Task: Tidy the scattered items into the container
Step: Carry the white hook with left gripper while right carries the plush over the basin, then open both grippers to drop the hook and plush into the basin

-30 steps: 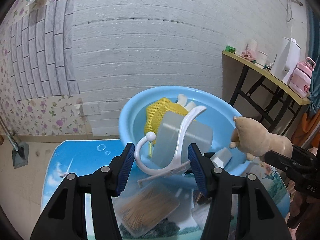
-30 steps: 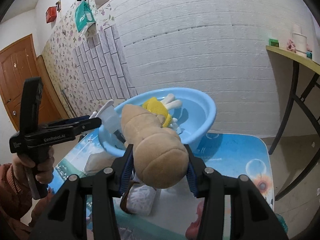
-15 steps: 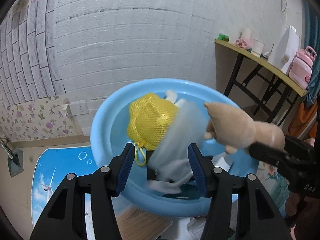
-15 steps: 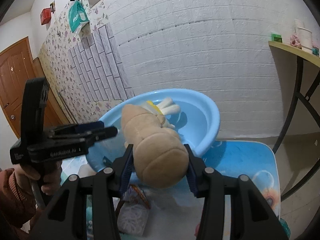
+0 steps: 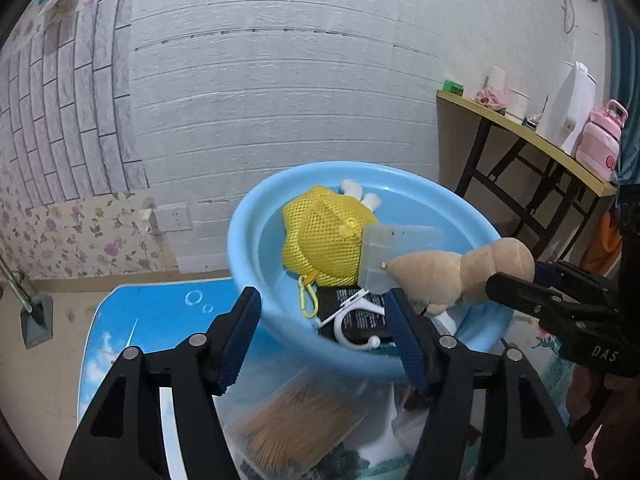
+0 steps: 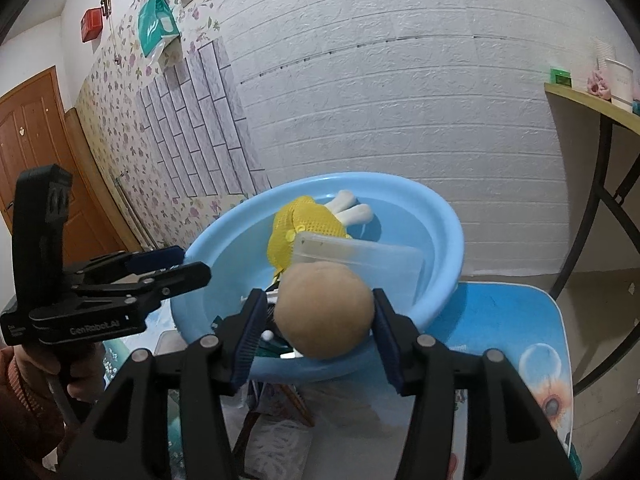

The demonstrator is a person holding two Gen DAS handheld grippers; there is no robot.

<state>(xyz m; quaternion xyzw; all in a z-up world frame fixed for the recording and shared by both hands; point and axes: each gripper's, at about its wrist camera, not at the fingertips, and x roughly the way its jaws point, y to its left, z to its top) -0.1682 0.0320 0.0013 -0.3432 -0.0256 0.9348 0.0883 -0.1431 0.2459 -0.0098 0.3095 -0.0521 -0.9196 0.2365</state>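
The blue basin (image 5: 340, 166) (image 6: 384, 180) holds a yellow mesh bag (image 5: 320, 236) (image 6: 288, 232), a translucent plastic box (image 5: 396, 244) (image 6: 372, 256), a white hook (image 5: 348, 320) and a black packet (image 5: 360, 316). My left gripper (image 5: 322, 304) (image 6: 188, 264) hovers at the basin's near rim, jaws opening, nothing between them. A tan plush toy (image 5: 460, 272) (image 6: 324, 312) tilts nose-down over the basin between the jaws of my right gripper (image 6: 319, 300) (image 5: 516, 280). Those jaws are opening, and a gap shows beside the toy on its left.
A clear box of toothpicks (image 5: 296, 424) and a white packet (image 6: 276, 440) lie on the blue printed table (image 5: 160, 312) in front of the basin. A side shelf (image 5: 520, 136) with bottles stands to the right. A hand (image 6: 40, 380) holds the left gripper.
The left jaws widened and the translucent box and white hook dropped into the basin. The right gripper carried the plush toy over the basin rim and its jaws widened.
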